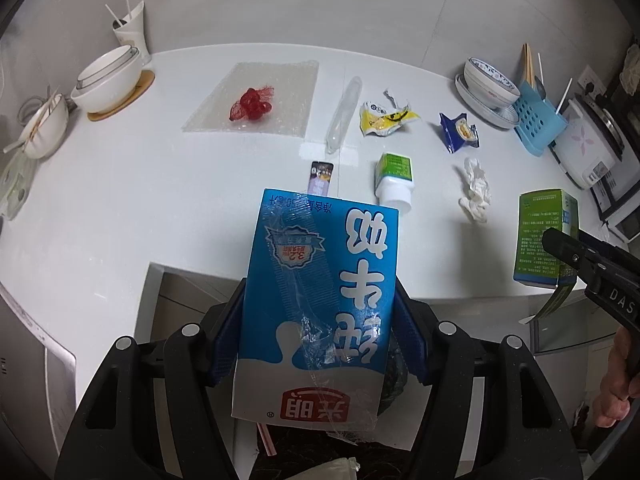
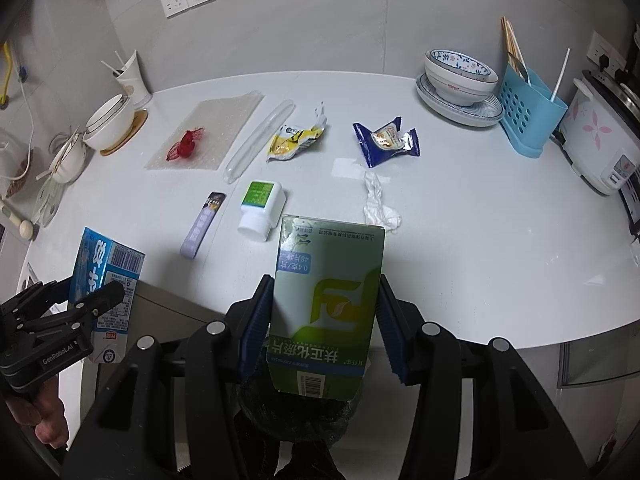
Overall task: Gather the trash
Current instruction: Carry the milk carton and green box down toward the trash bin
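Blue milk carton [image 1: 320, 300] is clamped between the left gripper's [image 1: 320, 320] blue-padded fingers [image 1: 226, 332], held off the desk [image 1: 120, 184] past its front edge, print upside down to the camera. Green medicine box [image 2: 326, 308] is gripped the same way by the right gripper [image 2: 324, 320], one pad against each side wall, barcode end nearest the lens. Something dark is seen below both held items; what it is cannot be told.

Containers: stacked white bowls [image 1: 110, 76] are set on a wooden coaster at back left, with a white cup [image 1: 132, 28] holding sticks behind them. A patterned bowl [image 2: 460, 74] is seated on a plate [image 2: 460, 108] at back right. A blue perforated holder [image 2: 528, 116] is loaded with chopsticks and a white utensil. A rice cooker [image 2: 600, 140] is seen at far right.

Trash left on the desk, well clear of both sets of fingers: red mesh scrap [image 1: 252, 104] on a bubble-wrap sheet [image 1: 280, 80], clear plastic tube [image 1: 344, 112], yellow wrapper [image 1: 384, 118], blue wrapper [image 1: 458, 132], small white bottle [image 1: 394, 182] on its side, crumpled tissue [image 1: 476, 192], purple sachet [image 2: 204, 220].
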The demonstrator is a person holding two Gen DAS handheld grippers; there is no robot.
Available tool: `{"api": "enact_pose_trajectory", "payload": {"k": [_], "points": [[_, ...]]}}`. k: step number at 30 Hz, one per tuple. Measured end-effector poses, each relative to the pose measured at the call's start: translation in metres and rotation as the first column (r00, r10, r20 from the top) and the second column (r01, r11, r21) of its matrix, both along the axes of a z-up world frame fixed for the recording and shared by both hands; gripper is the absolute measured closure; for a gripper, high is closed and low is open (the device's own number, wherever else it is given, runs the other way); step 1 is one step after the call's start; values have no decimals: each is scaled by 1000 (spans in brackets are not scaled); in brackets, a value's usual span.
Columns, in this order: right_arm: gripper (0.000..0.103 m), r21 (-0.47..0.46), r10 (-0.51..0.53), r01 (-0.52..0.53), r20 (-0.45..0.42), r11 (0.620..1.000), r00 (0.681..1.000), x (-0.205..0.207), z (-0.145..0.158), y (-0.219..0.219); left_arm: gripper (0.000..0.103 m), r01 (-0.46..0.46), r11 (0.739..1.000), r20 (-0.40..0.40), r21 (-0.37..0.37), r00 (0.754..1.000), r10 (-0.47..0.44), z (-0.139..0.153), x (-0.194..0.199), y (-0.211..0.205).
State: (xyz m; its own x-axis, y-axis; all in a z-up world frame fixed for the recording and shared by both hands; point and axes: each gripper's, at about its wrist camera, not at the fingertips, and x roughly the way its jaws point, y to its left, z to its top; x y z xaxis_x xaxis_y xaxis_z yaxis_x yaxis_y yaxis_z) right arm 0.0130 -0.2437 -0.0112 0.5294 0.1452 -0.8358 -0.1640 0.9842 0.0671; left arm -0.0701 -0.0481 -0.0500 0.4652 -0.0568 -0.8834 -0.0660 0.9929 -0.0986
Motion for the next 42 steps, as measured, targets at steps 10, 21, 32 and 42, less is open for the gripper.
{"api": "enact_pose_trajectory", "payload": {"k": [10, 21, 32, 42], "points": [[55, -18, 61, -61, 4, 998, 998, -43, -20, -2, 39, 22, 999, -12, -26, 1000, -23, -23, -36, -18], [55, -24, 61, -62, -35, 998, 998, -68, -58, -16, 39, 23, 999, -28, -35, 999, -24, -58, -57, -28], [55, -35, 56, -60, -93, 998, 994, -76, -109, -26, 39, 24, 999, -35, -31, 999, -25, -93, -64, -37], [55, -51, 43, -47, -86, 998, 995, -76, -146, -31, 39, 53, 997, -60, -52, 997, -56, -138, -63, -45]]}}
